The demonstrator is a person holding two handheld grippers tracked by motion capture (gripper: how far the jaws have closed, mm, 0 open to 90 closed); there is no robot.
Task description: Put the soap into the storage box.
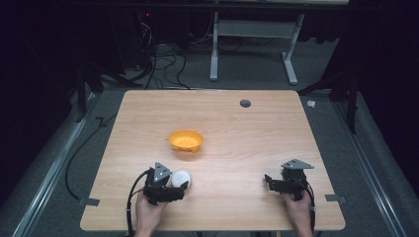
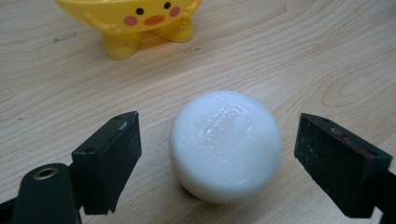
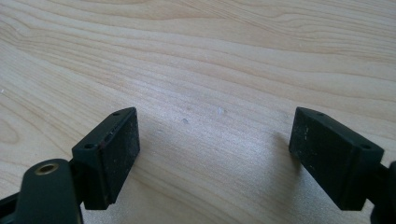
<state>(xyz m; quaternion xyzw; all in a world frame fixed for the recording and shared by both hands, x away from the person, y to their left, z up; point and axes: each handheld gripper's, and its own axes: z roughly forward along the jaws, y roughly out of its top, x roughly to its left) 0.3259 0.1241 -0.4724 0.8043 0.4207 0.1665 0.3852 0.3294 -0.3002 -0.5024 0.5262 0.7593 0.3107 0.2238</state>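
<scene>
So the white round soap-like puck (image 2: 226, 145) sits on the wooden table (image 1: 237, 133), lower left of centre in the high view (image 1: 181, 178), and dead centre in the left gripper view. It's smooth, a bit glossy, domed on top, lying flat on the wood. The left gripper (image 2: 217, 161) has its jaws spread wide on either side of it, with a clear gap on both sides, so nothing is touching the puck. In the high view that gripper (image 1: 179, 189) is right up against the puck at the lower left, held by the person's left hand (image 1: 148, 210) coming in from the bottom edge.

Just past the puck, toward the top of the left gripper view, there's a yellow duck-faced bowl (image 2: 135, 21) standing on little feet; in the high view it's near the middle of the frame (image 1: 186, 140), well apart from the puck.

Over at the lower right of the high view, the right gripper (image 1: 271, 182) rests low over the table in the right hand (image 1: 298, 207), well away from everything. Its own view shows jaws wide apart (image 3: 214, 156) over bare wood grain.

There's a small dark round grommet (image 1: 245, 103) near the table's top edge.
</scene>
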